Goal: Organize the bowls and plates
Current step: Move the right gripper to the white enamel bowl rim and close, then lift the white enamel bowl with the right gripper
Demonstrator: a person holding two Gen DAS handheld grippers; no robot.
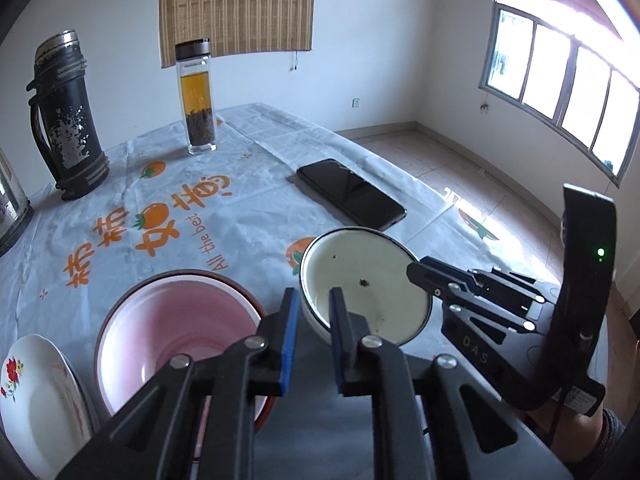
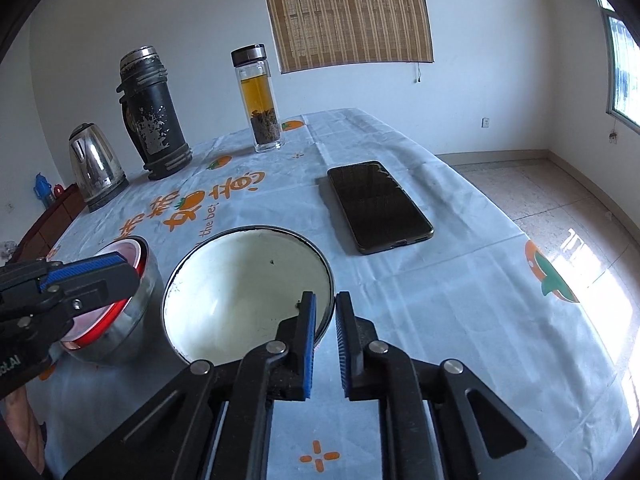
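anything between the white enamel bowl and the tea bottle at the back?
Only bare tablecloth between enamel bowl and tea bottle; the phone sits off to the side. Right wrist view.

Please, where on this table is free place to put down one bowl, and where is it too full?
Free: the cloth right of the white bowl, below the phone, and the strip between phone and tea bottle. Crowded: the near left, where pink-lined bowl and flowered plate sit close.
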